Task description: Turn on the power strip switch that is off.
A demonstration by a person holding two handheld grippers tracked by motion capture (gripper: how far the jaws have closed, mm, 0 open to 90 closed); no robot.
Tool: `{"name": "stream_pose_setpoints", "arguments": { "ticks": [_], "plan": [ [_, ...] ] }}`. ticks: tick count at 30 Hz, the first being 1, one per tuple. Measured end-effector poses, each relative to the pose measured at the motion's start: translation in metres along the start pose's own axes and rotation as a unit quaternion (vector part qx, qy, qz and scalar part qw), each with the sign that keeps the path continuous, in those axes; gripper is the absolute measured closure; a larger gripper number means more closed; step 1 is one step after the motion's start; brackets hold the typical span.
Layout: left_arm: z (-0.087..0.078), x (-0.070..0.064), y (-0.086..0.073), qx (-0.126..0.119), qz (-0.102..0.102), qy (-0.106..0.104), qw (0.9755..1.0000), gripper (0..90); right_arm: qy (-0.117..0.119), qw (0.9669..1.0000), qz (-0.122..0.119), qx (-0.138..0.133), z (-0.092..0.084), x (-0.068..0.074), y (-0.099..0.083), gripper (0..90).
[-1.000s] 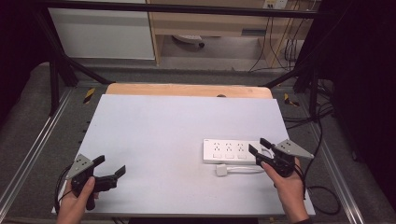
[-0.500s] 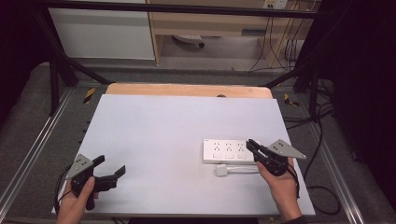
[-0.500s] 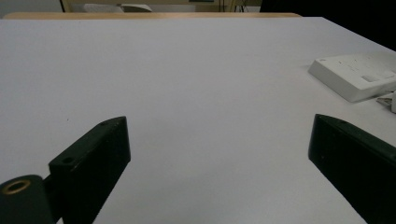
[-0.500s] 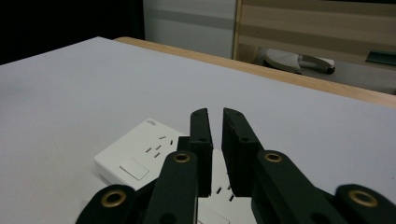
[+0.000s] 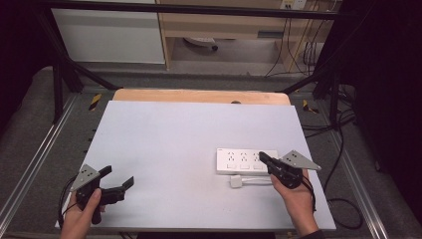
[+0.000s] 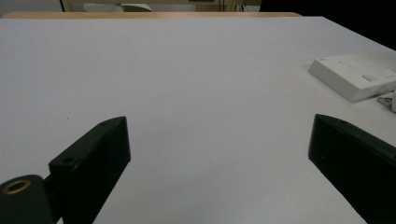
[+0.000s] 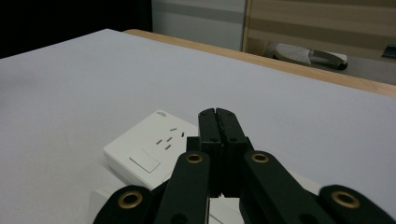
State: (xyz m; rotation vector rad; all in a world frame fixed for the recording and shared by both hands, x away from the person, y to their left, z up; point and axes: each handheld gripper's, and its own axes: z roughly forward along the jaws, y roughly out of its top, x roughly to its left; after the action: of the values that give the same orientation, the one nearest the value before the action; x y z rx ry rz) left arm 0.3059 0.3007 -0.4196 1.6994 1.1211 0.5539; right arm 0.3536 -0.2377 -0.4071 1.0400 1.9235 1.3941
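Note:
A white power strip [image 5: 246, 160] lies flat on the white table [image 5: 189, 139], right of centre. Just in front of it rests a small white plug [image 5: 238, 181] with a short cable. My right gripper [image 5: 262, 157] hovers over the strip's right end. Its jaws have just been closing and now meet, with nothing between them. In the right gripper view the joined tips of my right gripper [image 7: 217, 114] point across the power strip [image 7: 154, 149]. My left gripper [image 5: 119, 176] stays near the front left corner, open and empty. In its own view my left gripper [image 6: 219, 135] faces bare table, with the power strip [image 6: 355, 74] far off to the right.
A wooden strip [image 5: 199, 95] borders the table's far edge. Metal rails [image 5: 45, 149] run along both sides, and cables [image 5: 343, 149] hang off to the right. Shelving and a white cabinet [image 5: 109, 35] stand beyond the table.
The right gripper's jaws went from open to fully together, and that hand shifted slightly over the power strip's right end. The left hand and gripper stayed put.

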Motion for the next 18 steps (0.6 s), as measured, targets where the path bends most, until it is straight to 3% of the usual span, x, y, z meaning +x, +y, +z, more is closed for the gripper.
{"name": "stream_pose_setpoints", "arguments": {
  "ticks": [18],
  "plan": [
    [0.000, 0.000, 0.000, -0.001, 0.001, 0.000, 1.0000, 5.4, -0.002, 0.9997, 0.015, 0.019, 0.009, -0.003, -0.012, 90.0]
  ]
}}
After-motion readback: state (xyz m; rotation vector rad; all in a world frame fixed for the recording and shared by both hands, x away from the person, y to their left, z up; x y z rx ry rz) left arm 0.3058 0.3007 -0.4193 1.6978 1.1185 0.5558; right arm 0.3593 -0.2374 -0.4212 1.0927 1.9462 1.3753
